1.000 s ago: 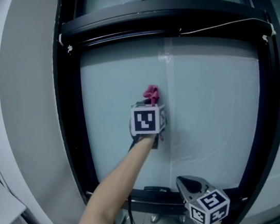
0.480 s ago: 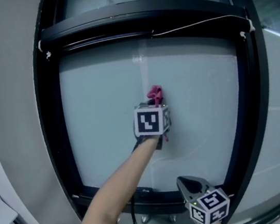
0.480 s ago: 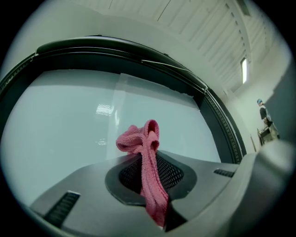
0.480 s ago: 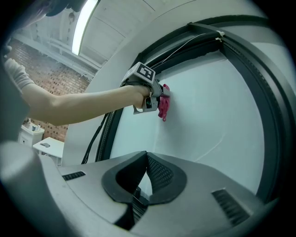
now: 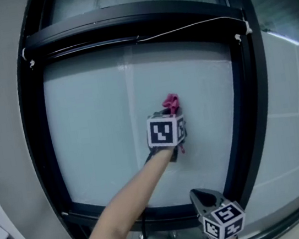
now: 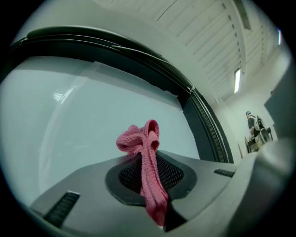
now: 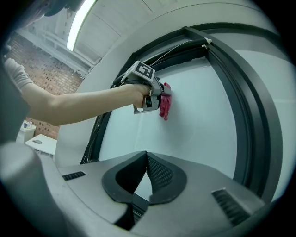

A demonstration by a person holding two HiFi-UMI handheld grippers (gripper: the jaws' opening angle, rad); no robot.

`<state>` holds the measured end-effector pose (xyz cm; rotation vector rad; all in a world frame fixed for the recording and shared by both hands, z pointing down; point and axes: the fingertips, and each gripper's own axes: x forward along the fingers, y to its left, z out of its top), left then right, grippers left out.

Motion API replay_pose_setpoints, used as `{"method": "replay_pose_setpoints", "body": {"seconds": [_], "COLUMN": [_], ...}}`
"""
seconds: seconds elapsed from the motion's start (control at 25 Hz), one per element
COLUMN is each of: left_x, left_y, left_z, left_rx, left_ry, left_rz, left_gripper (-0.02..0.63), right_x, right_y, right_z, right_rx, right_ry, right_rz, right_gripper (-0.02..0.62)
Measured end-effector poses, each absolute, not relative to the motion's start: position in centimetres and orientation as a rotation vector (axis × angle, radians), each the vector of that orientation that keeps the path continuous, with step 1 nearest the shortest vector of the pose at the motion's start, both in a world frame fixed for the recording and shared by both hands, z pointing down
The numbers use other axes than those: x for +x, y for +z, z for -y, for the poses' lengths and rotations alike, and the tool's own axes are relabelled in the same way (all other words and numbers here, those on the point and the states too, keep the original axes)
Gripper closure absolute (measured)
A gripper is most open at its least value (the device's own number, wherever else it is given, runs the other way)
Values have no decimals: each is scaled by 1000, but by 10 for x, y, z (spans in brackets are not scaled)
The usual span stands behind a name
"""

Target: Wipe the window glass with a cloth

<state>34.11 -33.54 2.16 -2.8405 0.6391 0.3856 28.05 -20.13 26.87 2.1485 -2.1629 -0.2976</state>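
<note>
The window glass (image 5: pixel 103 145) fills the middle of the head view, pale and frosted, bounded by a black frame (image 5: pixel 129 20) with a thin white cord (image 5: pixel 191 26) running along its top bar. A bare forearm (image 5: pixel 128 203) reaches from the lower left of the frame up to the centre. There the left gripper (image 5: pixel 170 114) points at the pane, right of its middle. Its jaws are clamped on a pink cloth (image 6: pixel 147 157), which bunches above the tips against the glass and hangs down between the pads. The right gripper (image 5: pixel 201 196) sits low in the frame, right of centre, near the bottom rail. Its jaw tips meet with nothing between them. A person (image 6: pixel 252 123) stands far off at the right edge of the left gripper view.
</note>
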Motion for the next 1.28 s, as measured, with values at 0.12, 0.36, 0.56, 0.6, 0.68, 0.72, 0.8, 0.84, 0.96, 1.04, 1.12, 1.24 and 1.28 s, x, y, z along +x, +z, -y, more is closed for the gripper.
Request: {"method": "replay_pose_setpoints", "body": {"seconds": [0.12, 0.36, 0.56, 0.6, 0.68, 0.72, 0.8, 0.84, 0.96, 1.04, 1.12, 1.24, 1.28], "left_x": [361, 415, 449, 456, 471, 478, 491, 497, 511, 519, 525, 528, 528], "left_y": [23, 29, 34, 34, 36, 38, 42, 43, 47, 49, 51, 55, 57], "left_z": [322, 286, 266, 261, 249, 244, 235, 232, 226, 220, 212, 206, 206], "left_rx": [-2853, -2929, -2932, -2933, -2948, -2956, -2968, -2972, -2981, -2994, -3005, -2985, -2979], "left_ry": [393, 395, 401, 401, 395, 391, 383, 381, 384, 387, 387, 392, 389], "left_rz": [-597, -443, -403, -387, -341, -318, -283, -271, -242, -200, -150, -132, -127], "left_gripper": [555, 555, 555, 555, 555, 555, 555, 555, 555, 555, 555, 555, 555], "right_x": [296, 334, 363, 369, 378, 381, 388, 393, 407, 414, 416, 419, 419], "right_y": [268, 274, 279, 280, 280, 280, 283, 284, 286, 285, 284, 285, 285], "right_z": [189, 158, 130, 124, 115, 110, 102, 97, 82, 75, 71, 68, 68], "right_rx": [2186, 2259, 2329, 2345, 2371, 2382, 2403, 2415, 2456, 2479, 2490, 2497, 2499], "right_ry": [-291, -265, -240, -235, -227, -223, -215, -211, -204, -204, -208, -208, -206], "right_rz": [2121, 2037, 1952, 1932, 1900, 1887, 1858, 1841, 1790, 1768, 1756, 1749, 1750], "right_gripper": [606, 606, 606, 606, 606, 606, 606, 606, 606, 606, 606, 606, 606]}}
